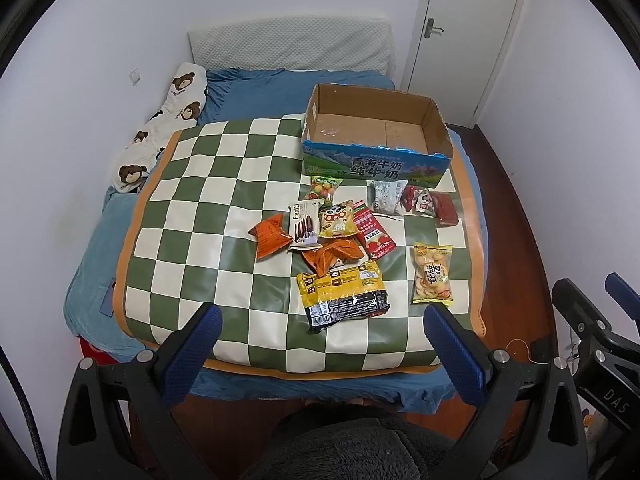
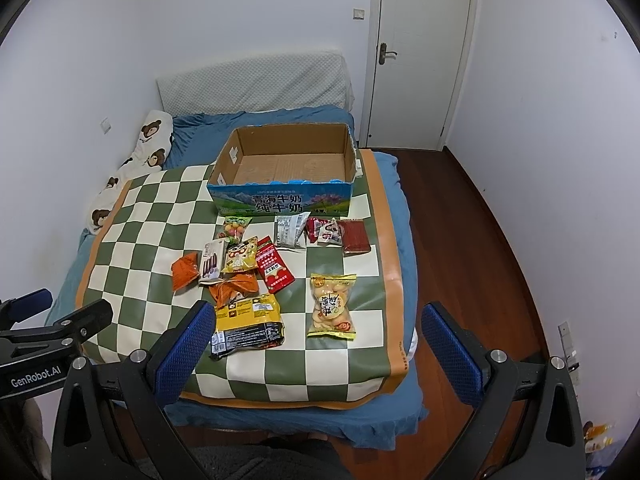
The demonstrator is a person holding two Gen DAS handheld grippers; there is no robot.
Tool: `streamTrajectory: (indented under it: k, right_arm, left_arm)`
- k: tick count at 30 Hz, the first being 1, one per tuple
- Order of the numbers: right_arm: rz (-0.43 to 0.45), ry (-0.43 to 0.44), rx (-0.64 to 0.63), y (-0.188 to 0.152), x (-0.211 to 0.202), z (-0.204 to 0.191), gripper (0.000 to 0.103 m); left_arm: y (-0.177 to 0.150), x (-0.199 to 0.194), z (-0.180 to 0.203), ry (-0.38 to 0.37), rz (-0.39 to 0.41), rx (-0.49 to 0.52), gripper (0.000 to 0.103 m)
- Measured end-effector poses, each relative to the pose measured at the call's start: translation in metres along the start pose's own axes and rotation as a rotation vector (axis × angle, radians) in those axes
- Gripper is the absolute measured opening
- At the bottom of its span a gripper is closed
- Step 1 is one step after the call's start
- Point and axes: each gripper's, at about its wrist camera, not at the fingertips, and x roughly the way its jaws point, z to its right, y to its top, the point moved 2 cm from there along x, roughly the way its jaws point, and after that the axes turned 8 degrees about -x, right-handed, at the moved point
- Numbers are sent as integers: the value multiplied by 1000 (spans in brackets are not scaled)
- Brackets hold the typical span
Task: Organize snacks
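Both tongs hang above the near edge of the bed, holding nothing. Left tongs [image 1: 320,322]: blue-padded jaws wide apart. Right tongs [image 2: 318,320]: the same, jaws wide apart; in the right wrist view the left tool shows at the far left edge.

Surface: green-and-cream checkered mat [image 1: 208,208] spread over a blue bedsheet [image 2: 394,184].

Cardboard milk box [image 1: 376,128], top cut off, stands at the mat's far right part; its inside shows bare cardboard only.

Snacks all lie on the mat in front of the box:
- yellow-and-black packet [image 1: 344,294], nearest the tongs, lying flat
- clear bag of round biscuits with yellow ends [image 1: 433,274], apart to the right
- two orange packets [image 1: 271,235], one partly under the cluster
- Franzzi cookie pack [image 1: 305,222], touching a yellow panda-print bag [image 1: 338,221]
- red sachet [image 1: 374,232] just beside the panda bag
- bag of coloured candy balls [image 1: 325,189] near the box front
- white-grey packet [image 1: 386,196], small red-and-white packets [image 1: 420,199] and a dark red pack [image 1: 446,210] in a row below the box's right corner.
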Motion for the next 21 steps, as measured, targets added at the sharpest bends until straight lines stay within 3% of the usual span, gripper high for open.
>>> streamTrajectory:
  k: [21]
  right_arm:
    - [7,2,4,4,3,0,103]
  left_arm:
    - [3,2,3,-4,4,5,103]
